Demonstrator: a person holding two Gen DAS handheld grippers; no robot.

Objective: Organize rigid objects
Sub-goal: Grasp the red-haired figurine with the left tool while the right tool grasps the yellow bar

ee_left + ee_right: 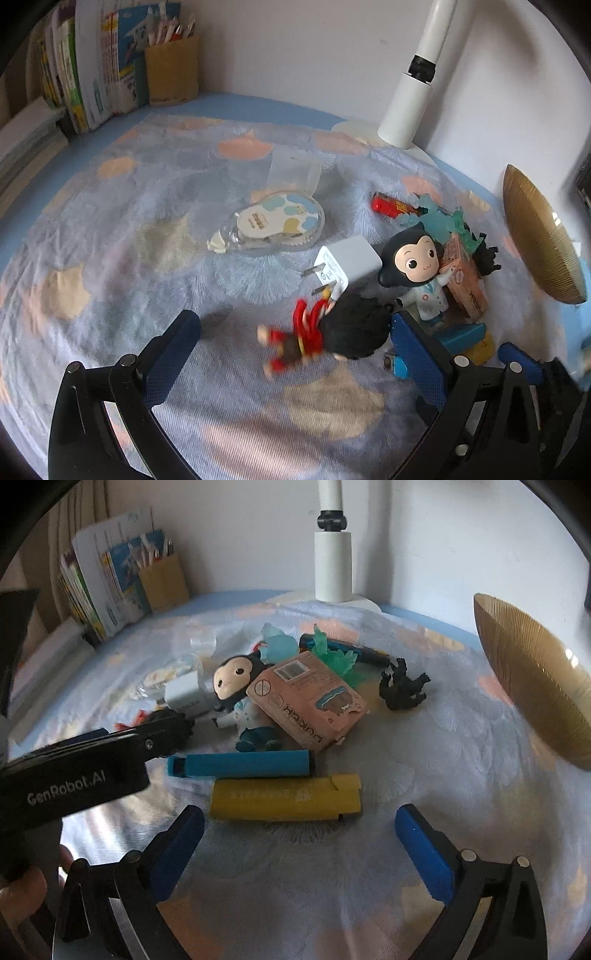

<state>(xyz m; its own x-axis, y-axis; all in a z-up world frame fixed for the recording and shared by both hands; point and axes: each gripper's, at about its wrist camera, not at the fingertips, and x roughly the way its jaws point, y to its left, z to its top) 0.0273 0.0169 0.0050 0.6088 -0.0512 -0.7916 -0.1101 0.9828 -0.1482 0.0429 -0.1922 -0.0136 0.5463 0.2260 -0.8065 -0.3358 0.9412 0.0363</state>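
1. Currently both claws are spread wide and hold nothing. The left gripper [293,341] straddles the red-and-black doll [325,338] lying on the patterned cloth [129,221], pads not on it. The right gripper [299,836] hovers just short of the yellow lighter-shaped case [284,799].
2. Risk, left: its right finger sits close to the standing monkey figurine [417,277]; closing could tip that over or drag the white charger plug [347,264].
3. Risk, right: the blue tube [240,765] lies just beside the yellow case; a sloppy close may catch both or skid the case on the fuzzy cloth.
4. The pink carton [306,698] leans on the pile; a nudge may slide it.
5. Count: one gold bowl [532,686], likely the target; one black gorilla toy [404,685]; one correction tape [273,223]; one red tube [393,206].
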